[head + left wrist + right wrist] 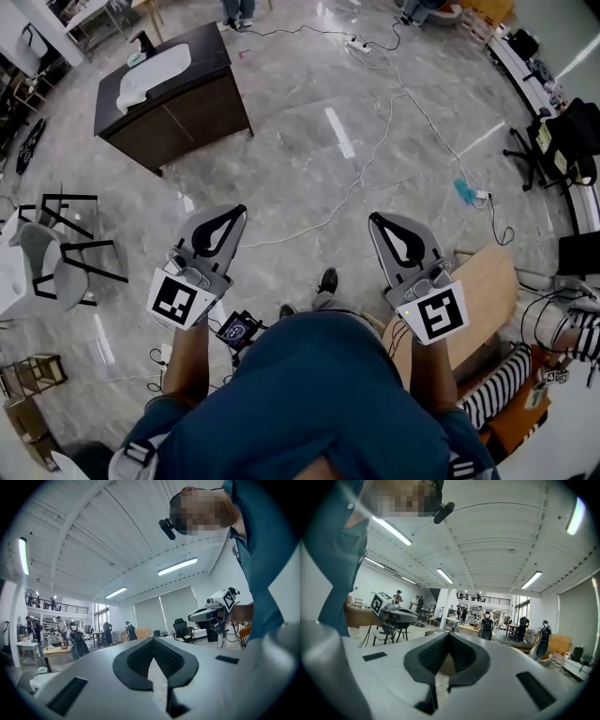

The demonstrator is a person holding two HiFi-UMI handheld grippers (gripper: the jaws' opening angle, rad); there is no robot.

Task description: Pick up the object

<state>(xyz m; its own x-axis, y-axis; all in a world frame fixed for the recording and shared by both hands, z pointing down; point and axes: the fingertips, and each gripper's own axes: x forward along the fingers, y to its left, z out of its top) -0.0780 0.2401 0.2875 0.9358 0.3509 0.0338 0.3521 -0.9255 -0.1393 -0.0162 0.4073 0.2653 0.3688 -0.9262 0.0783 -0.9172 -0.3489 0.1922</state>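
In the head view I hold both grippers out at waist height over a grey marble floor. My left gripper (241, 209) is shut with nothing between its jaws; the left gripper view shows its tips (152, 639) meeting, aimed level across a large hall. My right gripper (372, 217) is shut and empty too, its tips (449, 633) touching. Each gripper view catches the other gripper, the right one (213, 613) and the left one (393, 614), off to the side. No single object to pick stands out near the jaws.
A dark cabinet (187, 103) with a white basin-like thing (155, 73) on top stands at the far left. Cables (375, 159) and a power strip (359, 45) lie across the floor. Black-framed chairs (66, 248) stand left, a wooden board (487, 291) right, an office chair (553, 141) far right.
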